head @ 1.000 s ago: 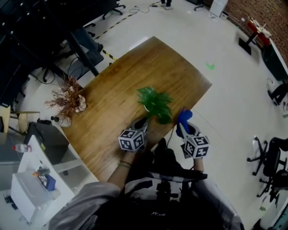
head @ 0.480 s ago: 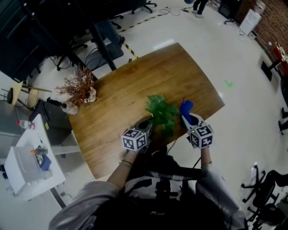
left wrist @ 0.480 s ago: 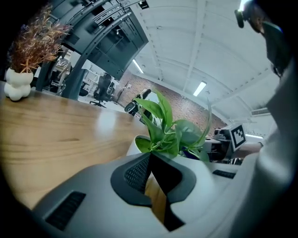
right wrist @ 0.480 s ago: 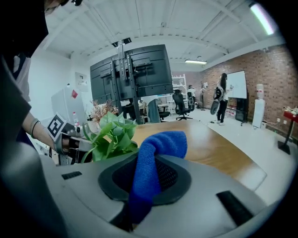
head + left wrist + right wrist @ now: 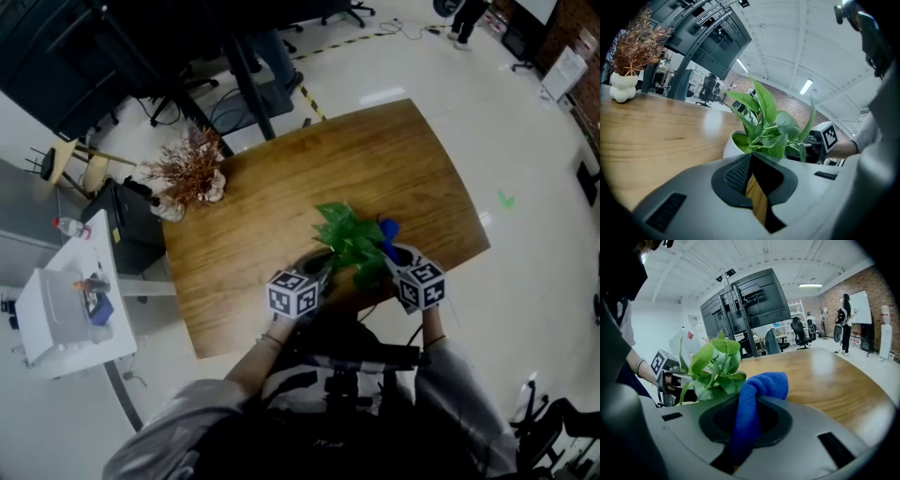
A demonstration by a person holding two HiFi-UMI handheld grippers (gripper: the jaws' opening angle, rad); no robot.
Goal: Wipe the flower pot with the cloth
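Note:
A green leafy plant (image 5: pixel 352 239) in a white flower pot (image 5: pixel 734 144) stands near the front edge of the wooden table (image 5: pixel 281 187). My left gripper (image 5: pixel 319 265) sits just left of the pot, its jaws (image 5: pixel 751 161) shut with nothing between them. My right gripper (image 5: pixel 394 251) is on the plant's right side, shut on a blue cloth (image 5: pixel 757 394). The cloth (image 5: pixel 387 228) sticks up past the jaws and sits against the leaves (image 5: pixel 715 364). In the head view the pot is hidden under the foliage.
A white vase of dried brown flowers (image 5: pixel 192 173) stands at the table's far left corner. A white cart (image 5: pixel 70 309) and a black box are left of the table. Office chairs and dark frames stand beyond it. A person (image 5: pixel 843 317) stands far off.
My right gripper has carried the blue cloth leftward, from beside the plant to right against its leaves. The left gripper has kept its place by the pot. The head camera has shifted.

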